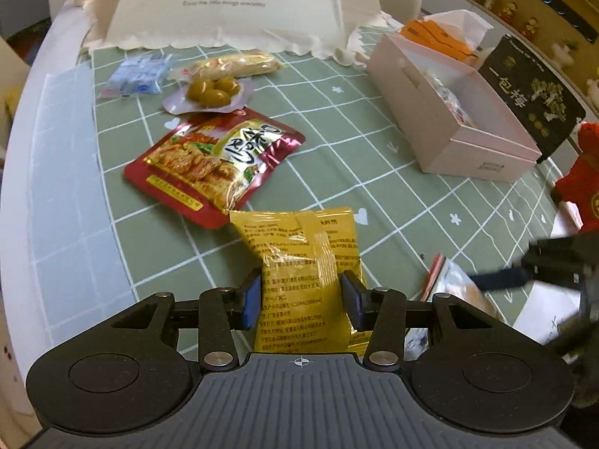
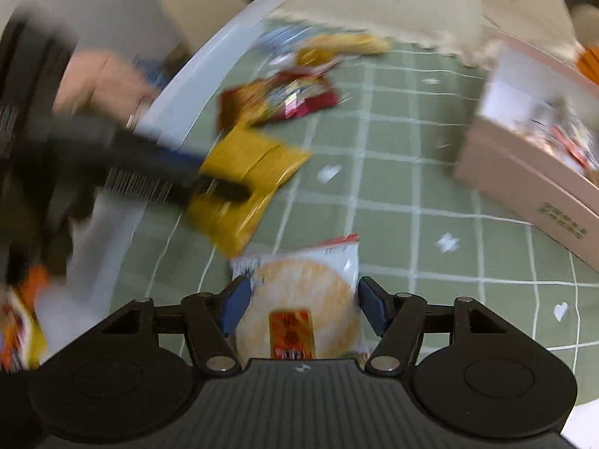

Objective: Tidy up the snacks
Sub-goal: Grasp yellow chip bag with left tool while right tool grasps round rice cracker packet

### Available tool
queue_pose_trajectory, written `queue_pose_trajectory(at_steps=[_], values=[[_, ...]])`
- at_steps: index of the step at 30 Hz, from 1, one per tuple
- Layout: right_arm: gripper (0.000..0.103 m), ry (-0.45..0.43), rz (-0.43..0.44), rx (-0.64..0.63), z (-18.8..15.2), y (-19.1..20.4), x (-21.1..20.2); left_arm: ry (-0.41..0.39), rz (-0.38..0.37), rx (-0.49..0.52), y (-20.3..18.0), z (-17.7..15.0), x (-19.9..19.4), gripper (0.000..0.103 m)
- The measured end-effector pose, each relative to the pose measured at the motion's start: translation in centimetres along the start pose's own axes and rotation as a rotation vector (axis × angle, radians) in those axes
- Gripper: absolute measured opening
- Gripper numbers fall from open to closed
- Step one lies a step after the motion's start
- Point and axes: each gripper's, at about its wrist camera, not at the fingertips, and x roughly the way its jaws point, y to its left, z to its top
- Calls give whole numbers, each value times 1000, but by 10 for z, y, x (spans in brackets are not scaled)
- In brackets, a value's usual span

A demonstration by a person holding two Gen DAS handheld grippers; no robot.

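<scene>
A yellow snack packet (image 1: 299,247) lies lengthwise between the blue pads of my left gripper (image 1: 302,299), which is shut on its creased near end. The right wrist view shows the same yellow packet (image 2: 251,172) bent in that gripper's fingers (image 2: 224,189). A round rice cracker packet (image 2: 299,299) lies flat on the green checked tablecloth (image 2: 411,187). My right gripper (image 2: 302,308) straddles it, open. In the left wrist view the cracker packet (image 1: 460,292) sits at the right under a blurred right gripper finger (image 1: 498,280). An open pink box (image 1: 486,149) holds several snacks.
On the cloth farther off lie a red packet (image 1: 213,161), a packet of green plums (image 1: 211,91), a long pale packet (image 1: 239,65) and a blue one (image 1: 138,75). A cream food cover (image 1: 232,3) stands behind them. A black box (image 1: 531,93) and a red item (image 1: 580,179) sit right.
</scene>
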Motion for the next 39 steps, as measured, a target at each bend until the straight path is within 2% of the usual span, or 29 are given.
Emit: queue_pose_trajectory(at_steps=[2,4,13,19,23,27,30,32,34,37,39], values=[[64,-22,-30,-47,-9,8,-3,0,10,2,-2,-2,-1,50],[64,-26,-52,-31,-11,4,-6,2,21,8,-6,0,2,50],[75,-68,-178,234,-23,-59,-17,2,43,93,-23,-6,0,51],[77,-80,-154,344,-29,-75,-15,43,-3,134,-40,-9,2,52],[80,-80,-156,353,-30,-70,-14,47,13,97,-45,-10,8,57],[85,-98,-172,362,-33,-63,-13,48,18,69,-46,-8,11,58],[90,-119,-179,353,-35,-59,-11,46,19,62,-46,-7,11,58],[99,-129,-178,344,-36,-56,-9,44,20,53,-46,-7,12,58],[103,-113,-182,319,-35,-51,-5,43,22,43,-46,-6,13,58],[103,-51,-262,222,-31,-33,5,43,21,42,-45,-6,13,58],[103,-29,-252,164,-29,-25,8,44,20,42,-45,-6,13,58]])
